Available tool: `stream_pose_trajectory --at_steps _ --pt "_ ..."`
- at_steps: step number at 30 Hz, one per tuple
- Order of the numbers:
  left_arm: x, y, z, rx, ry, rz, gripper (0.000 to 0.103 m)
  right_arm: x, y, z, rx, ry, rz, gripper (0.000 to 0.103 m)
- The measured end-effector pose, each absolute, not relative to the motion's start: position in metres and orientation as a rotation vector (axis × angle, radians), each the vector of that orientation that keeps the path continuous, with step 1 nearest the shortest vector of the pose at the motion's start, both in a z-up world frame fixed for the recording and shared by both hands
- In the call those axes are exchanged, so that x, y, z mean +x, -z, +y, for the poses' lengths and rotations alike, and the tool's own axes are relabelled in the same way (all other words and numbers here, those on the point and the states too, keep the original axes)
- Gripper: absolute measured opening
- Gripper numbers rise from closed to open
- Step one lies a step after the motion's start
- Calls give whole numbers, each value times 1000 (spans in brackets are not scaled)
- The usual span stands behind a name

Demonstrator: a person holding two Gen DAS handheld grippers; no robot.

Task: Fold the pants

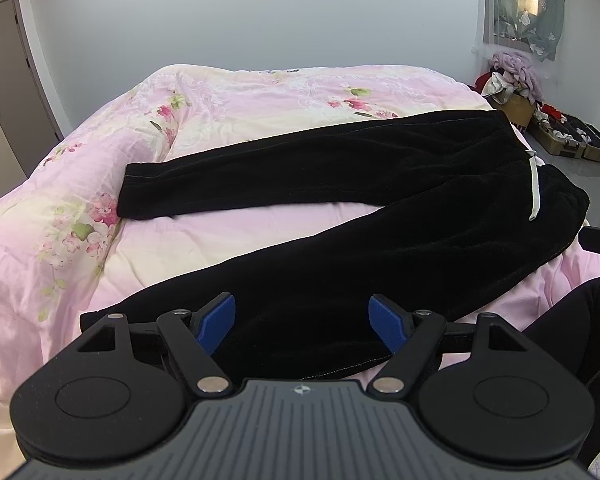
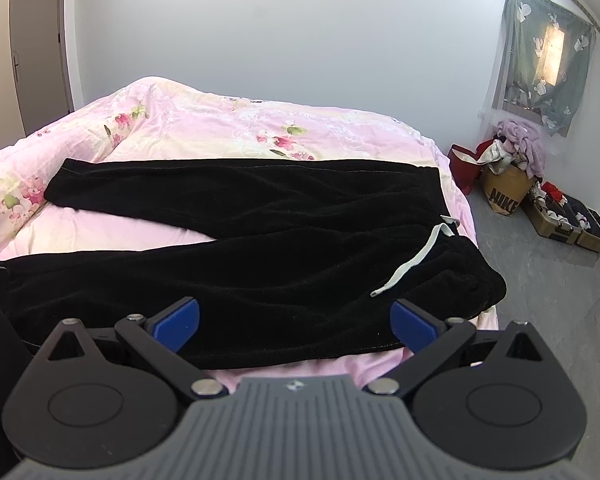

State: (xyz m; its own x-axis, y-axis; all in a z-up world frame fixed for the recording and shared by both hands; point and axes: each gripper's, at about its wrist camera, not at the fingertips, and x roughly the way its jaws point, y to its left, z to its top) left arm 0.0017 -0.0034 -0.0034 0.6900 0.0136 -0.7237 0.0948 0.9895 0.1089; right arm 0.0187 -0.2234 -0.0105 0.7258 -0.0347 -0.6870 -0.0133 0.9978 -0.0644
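So far no fold shows: the black pants (image 1: 340,184) lie spread on the bed (image 1: 80,200), legs apart, with the left tool (image 1: 302,322) and right tool (image 2: 296,320) both wide and holding nothing.

Soft even light, sharp — fisheye-bent edges, dark corners

Left gripper (image 1: 302,322): occupies the lower centre of the left wrist view. Jaws stand wide apart, nothing between them. Blue pads (image 1: 219,320) face inward and angle toward each other; both black linkage arms are spread symmetrically. Body level, fingers directed toward mid-frame.

Right gripper (image 2: 296,322): occupies the lower centre of the right wrist view. Jaws likewise wide apart, gap unoccupied. Blue pads (image 2: 414,325) clean and fully exposed. A black edge of this unit shows at the right margin of the left wrist view.

Person's dark-clad limb (image 1: 572,324) shows at lower right of the left wrist view.
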Motion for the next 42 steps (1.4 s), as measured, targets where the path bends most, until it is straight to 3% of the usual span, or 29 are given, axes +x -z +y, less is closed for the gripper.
stream_pose_trajectory --at_steps 42 --pt "-2 0 -6 160 48 800 89 18 10 -225 -62 17 762 98"
